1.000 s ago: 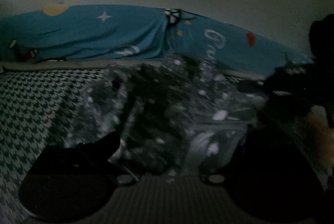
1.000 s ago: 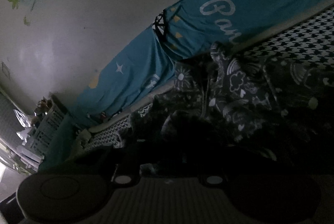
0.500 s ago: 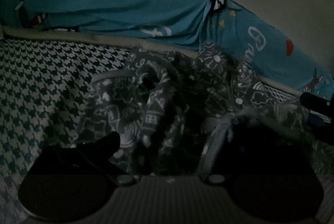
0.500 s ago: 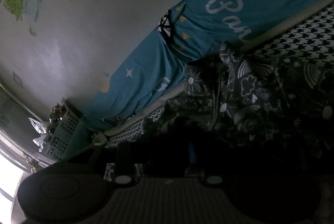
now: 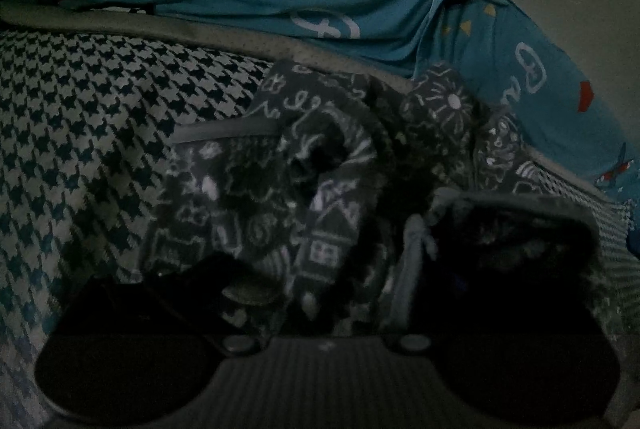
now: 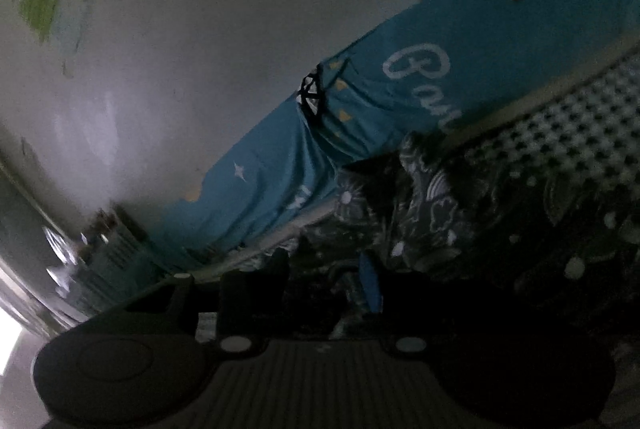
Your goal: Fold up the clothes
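Folding that crumpled dark grey garment with white doodle print (image 5: 280, 189), heaped on the houndstooth bed cover (image 5: 80, 133), you'll find it soft and floppy; grab its pale hem. Your right claw (image 6: 320, 281) is opening over fabric; the left claw's (image 5: 320, 269) grip I can't tell.

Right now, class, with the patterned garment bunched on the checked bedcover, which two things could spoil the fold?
1. The garment lies crumpled with a grey-edged part turned over, so creases may get folded in.
2. The right claw is opening with cloth beside its fingers; the cloth could slip or snag. The dim light hides the edges.
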### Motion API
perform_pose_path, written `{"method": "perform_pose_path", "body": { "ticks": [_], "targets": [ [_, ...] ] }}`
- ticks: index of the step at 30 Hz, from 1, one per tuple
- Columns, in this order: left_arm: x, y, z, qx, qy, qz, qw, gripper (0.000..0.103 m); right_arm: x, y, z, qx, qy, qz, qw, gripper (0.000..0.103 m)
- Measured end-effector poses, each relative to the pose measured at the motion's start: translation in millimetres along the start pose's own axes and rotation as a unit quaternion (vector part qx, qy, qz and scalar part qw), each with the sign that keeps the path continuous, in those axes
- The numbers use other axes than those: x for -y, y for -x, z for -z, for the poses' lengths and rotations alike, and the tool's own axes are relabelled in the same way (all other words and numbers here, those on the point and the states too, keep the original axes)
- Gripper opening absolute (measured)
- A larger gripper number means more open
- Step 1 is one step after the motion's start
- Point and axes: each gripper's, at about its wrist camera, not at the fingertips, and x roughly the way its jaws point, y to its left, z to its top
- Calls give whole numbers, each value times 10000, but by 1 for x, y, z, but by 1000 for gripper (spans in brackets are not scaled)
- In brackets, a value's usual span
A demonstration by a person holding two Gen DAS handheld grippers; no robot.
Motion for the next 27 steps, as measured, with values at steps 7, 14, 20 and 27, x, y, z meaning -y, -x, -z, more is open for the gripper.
{"method": "perform_pose_path", "body": {
  "ticks": [7,14,20,27],
  "targets": [
    [2,-5,-5,-44,51,-41,10000,103,-57,-12,33,-171,1937,245,9806,40],
    [3,-6,-5,-65,80,-30,9999,103,-85,-35,81,-285,3340,1019,9366,53],
    [1,-4,-4,-91,64,-9,9999,103,-82,-53,90,-163,3510,1676,9211,53],
    [2,-2,-2,-94,121,17,9999,103,-73,-66,89,-76,3455,2199,9123,38]
  ]
}}
